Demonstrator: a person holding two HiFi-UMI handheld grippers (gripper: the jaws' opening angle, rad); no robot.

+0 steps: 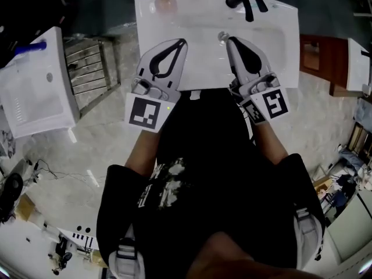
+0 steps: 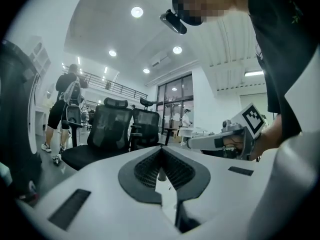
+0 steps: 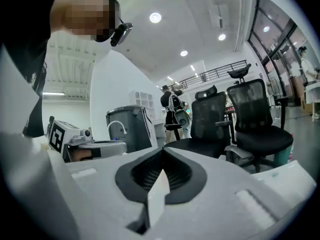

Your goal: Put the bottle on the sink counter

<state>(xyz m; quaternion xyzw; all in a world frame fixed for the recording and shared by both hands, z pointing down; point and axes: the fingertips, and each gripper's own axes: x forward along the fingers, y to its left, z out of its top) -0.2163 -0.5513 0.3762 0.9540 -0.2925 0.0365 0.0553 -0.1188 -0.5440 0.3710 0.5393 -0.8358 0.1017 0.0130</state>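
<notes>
Tools: I count two, the left tool point(image 1: 182, 42) and the right tool point(image 1: 228, 39), side by side above the near half of the basin point(image 1: 197, 16).
Left tool: its jaws are pressed together with nothing between them.
Right tool: its jaws are pressed together too, and it is empty.
Bottle: there is one point(image 1: 164, 3), seen from above. It stands on the far left corner of the tabletop point(image 1: 145, 25), well apart from both tools.
Basin fittings: I see one drain point(image 1: 221, 37), which in the head view sits just beside the right tool's tip. One black faucet point(image 1: 247, 2) is at the far edge.
Arms: two forearms reach forward from the body. The tool tips lean slightly toward each other, and each tool has one marker cube at its near end.
Aim: both gripper views look out across the room, so I read the tools as roughly level.
Chairs: there are two black ones point(image 2: 112, 126) in the left gripper view, and again two in the right.
Person: one stands in the background point(image 2: 67, 101).
</notes>
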